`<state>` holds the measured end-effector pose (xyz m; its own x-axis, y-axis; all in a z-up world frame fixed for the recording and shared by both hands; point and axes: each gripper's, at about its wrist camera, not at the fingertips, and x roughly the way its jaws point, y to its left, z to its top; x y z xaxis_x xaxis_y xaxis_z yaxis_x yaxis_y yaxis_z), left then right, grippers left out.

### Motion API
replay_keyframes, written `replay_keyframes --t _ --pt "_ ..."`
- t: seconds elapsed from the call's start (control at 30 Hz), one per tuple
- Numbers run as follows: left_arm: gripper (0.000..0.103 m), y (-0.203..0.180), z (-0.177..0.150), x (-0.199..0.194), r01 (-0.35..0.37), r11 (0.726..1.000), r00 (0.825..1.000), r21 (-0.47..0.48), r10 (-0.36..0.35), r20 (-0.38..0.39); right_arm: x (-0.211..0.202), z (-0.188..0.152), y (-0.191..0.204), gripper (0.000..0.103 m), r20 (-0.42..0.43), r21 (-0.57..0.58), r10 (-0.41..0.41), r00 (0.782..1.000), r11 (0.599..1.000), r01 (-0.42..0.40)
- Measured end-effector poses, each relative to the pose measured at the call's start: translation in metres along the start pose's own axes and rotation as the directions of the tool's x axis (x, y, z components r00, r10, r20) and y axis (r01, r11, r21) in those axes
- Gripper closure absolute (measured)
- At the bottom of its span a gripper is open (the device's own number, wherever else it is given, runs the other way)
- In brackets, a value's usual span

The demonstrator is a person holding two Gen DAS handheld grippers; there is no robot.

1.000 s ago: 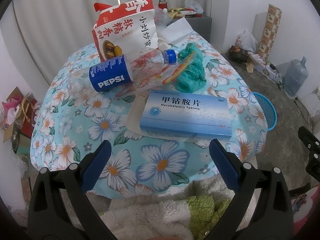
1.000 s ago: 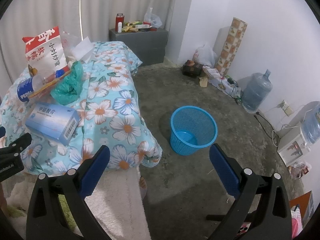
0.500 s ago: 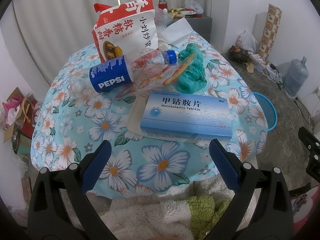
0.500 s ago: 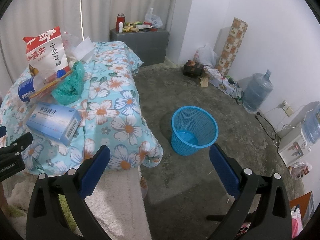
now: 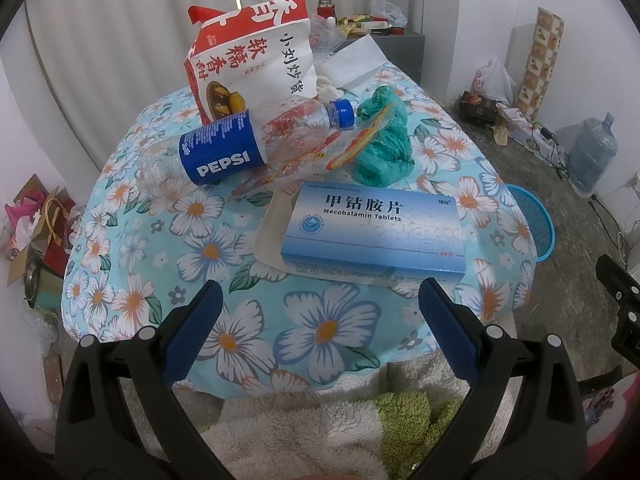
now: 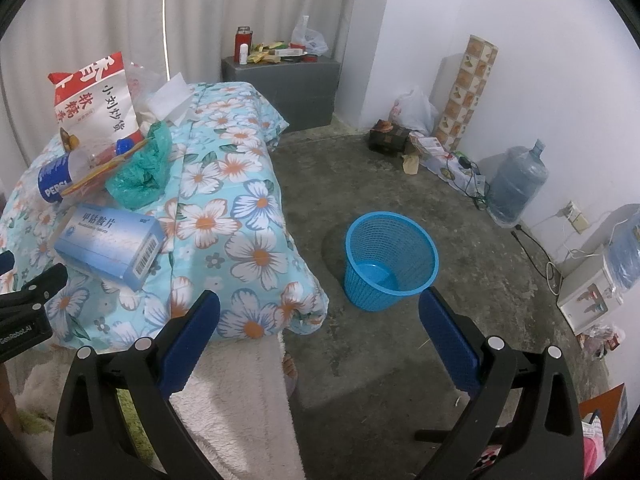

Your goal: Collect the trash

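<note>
Left gripper (image 5: 318, 308) hovers low at the near edge of the flowered bedspread (image 5: 200, 248), jaws spread wide with nothing between them. Just beyond its fingertips lies the blue Mecobalamin tablet box (image 5: 372, 232), flat on a pale tray-like sheet. Behind the box, a Pepsi bottle (image 5: 248, 144) lies on its side, blue cap pointing toward a crumpled green plastic bag (image 5: 384, 148). A clear striped wrapper (image 5: 320, 152) lies across the bottle and reaches the bag. Standing upright behind the bottle is a red-and-white snack bag (image 5: 256, 60).

Right gripper (image 6: 320, 312) is out over the bare concrete floor (image 6: 400, 360), jaws likewise wide apart and empty. Just beyond its right fingertip sits the blue mesh wastebasket (image 6: 390, 260) on the floor, beside the bedspread's corner, upright; I see no trash inside it. Far past the basket, a big water jug (image 6: 516, 184) stands against the wall.
</note>
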<state>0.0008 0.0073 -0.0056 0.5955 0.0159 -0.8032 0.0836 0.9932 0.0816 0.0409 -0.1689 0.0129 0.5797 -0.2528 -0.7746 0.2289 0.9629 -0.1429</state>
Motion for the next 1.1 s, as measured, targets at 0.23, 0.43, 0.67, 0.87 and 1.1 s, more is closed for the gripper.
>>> replay_keyframes --t 0.23,0.43,0.67,0.87,1.1 --pt "0.009 0.0000 0.0000 0.0000 -0.002 1.000 1.000 -0.001 0.002 0.000 -0.0001 0.0004 -0.0009 0.006 0.000 0.001 0.002 1.000 1.000 -0.002" --pt "0.009 -0.0001 0.0001 0.0001 0.000 1.000 1.000 0.000 0.000 -0.001 0.0004 0.0000 0.0005 0.006 0.000 0.000 0.002 1.000 1.000 -0.002" --pt "0.009 -0.0002 0.0001 0.0002 -0.001 1.000 1.000 0.000 0.001 -0.002 0.0010 -0.0004 0.0010 0.006 -0.001 0.001 0.002 1.000 1.000 -0.002" --pt "0.009 0.0006 -0.0006 0.0007 -0.001 1.000 1.000 0.001 0.001 -0.003 0.0013 -0.0006 0.0018 0.006 -0.002 0.002 0.004 1.000 1.000 -0.004" --pt "0.009 0.0011 -0.0014 0.0006 -0.002 1.000 1.000 0.001 0.002 -0.004 0.0031 0.0016 0.0015 0.006 -0.005 0.001 0.005 1.000 1.000 -0.005"
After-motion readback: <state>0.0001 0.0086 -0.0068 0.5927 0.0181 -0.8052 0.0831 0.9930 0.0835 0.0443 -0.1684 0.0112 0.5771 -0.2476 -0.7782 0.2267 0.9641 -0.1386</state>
